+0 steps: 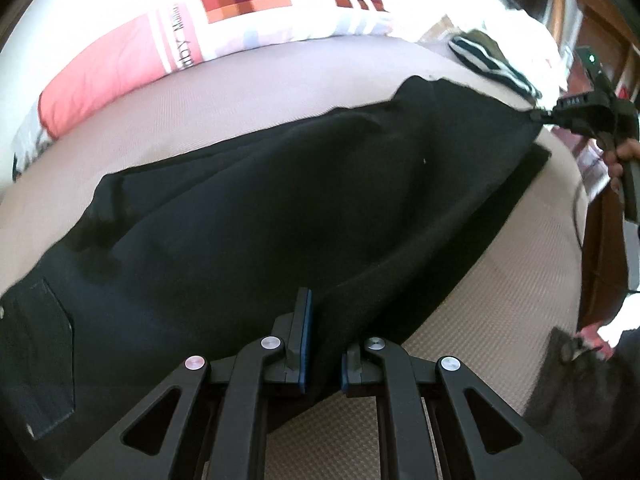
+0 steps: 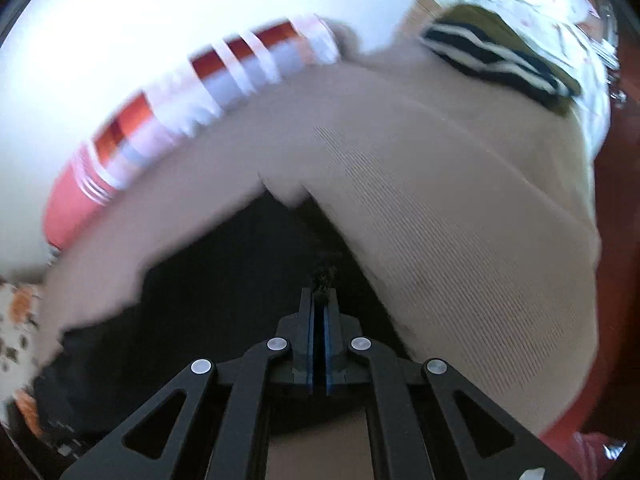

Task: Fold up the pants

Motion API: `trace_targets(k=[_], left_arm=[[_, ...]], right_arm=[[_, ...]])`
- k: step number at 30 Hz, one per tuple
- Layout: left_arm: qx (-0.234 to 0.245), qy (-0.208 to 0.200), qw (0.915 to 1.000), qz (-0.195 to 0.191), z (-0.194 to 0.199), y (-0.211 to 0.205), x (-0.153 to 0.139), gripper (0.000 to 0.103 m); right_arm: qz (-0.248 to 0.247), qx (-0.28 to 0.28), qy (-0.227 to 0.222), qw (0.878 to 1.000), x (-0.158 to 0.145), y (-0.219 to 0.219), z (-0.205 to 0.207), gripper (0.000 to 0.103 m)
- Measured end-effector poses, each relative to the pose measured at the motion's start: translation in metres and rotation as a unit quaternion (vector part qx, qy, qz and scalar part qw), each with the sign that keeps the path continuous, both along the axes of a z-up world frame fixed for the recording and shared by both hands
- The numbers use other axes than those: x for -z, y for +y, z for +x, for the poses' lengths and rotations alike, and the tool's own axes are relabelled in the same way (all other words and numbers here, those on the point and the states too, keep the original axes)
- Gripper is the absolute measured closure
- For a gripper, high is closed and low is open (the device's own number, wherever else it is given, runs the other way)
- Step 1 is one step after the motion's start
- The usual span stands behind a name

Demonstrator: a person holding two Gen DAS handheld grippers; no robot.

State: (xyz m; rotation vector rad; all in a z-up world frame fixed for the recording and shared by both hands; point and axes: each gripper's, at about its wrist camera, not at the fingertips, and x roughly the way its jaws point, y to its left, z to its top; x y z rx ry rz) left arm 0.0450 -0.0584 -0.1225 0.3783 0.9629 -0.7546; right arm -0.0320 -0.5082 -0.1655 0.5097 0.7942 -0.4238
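Black pants (image 1: 260, 208) lie lengthwise across a beige bed sheet (image 1: 248, 96), back pocket at the lower left. One leg is lifted above the other between the two grippers. My left gripper (image 1: 324, 336) is shut on the near edge of the upper leg. My right gripper (image 2: 320, 300) is shut on the hem of that leg; it also shows in the left wrist view (image 1: 538, 115), holding the hem up at the far right. The pants (image 2: 224, 300) fill the lower part of the right wrist view.
A pink and white patterned pillow (image 1: 132, 52) lies along the back of the bed. A striped dark garment (image 1: 492, 60) lies at the far right corner. Wooden furniture (image 1: 600, 40) stands beyond the bed's right edge.
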Motion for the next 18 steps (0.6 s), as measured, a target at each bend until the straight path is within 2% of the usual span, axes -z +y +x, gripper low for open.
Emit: trace_targets(k=[3, 9, 12, 15, 16, 17, 18], left_arm=[[0.013, -0.007, 0.9999, 0.008, -0.002, -0.002, 0.004, 0.091], [0.016, -0.009, 0.9997, 0.016, -0.001, -0.004, 0.004, 0.089], [0.011, 0.007, 0.9998, 0.014, 0.001, -0.003, 0.002, 0.084], [0.012, 0.04, 0.9991, -0.007, 0.004, 0.001, -0.005, 0.066], [0.011, 0.045, 0.9988, -0.014, 0.004, 0.003, -0.007, 0.053], [0.01, 0.047, 0.9986, -0.021, 0.003, 0.006, -0.011, 0.045], [0.012, 0.048, 0.9984, -0.028, 0.003, 0.008, -0.015, 0.045]], right_arm=[[0.022, 0.014, 0.017, 1.0, 0.026, -0.007, -0.014, 0.101], [0.014, 0.02, 0.013, 1.0, 0.024, -0.005, -0.021, 0.101], [0.023, 0.023, 0.01, 0.999, 0.029, -0.007, -0.019, 0.101], [0.017, 0.019, 0.014, 1.0, 0.027, -0.005, -0.02, 0.101], [0.014, 0.019, 0.016, 1.0, 0.028, -0.004, -0.02, 0.101], [0.016, 0.018, 0.016, 1.0, 0.027, -0.005, -0.021, 0.1], [0.017, 0.021, 0.017, 0.999, 0.026, -0.006, -0.021, 0.097]])
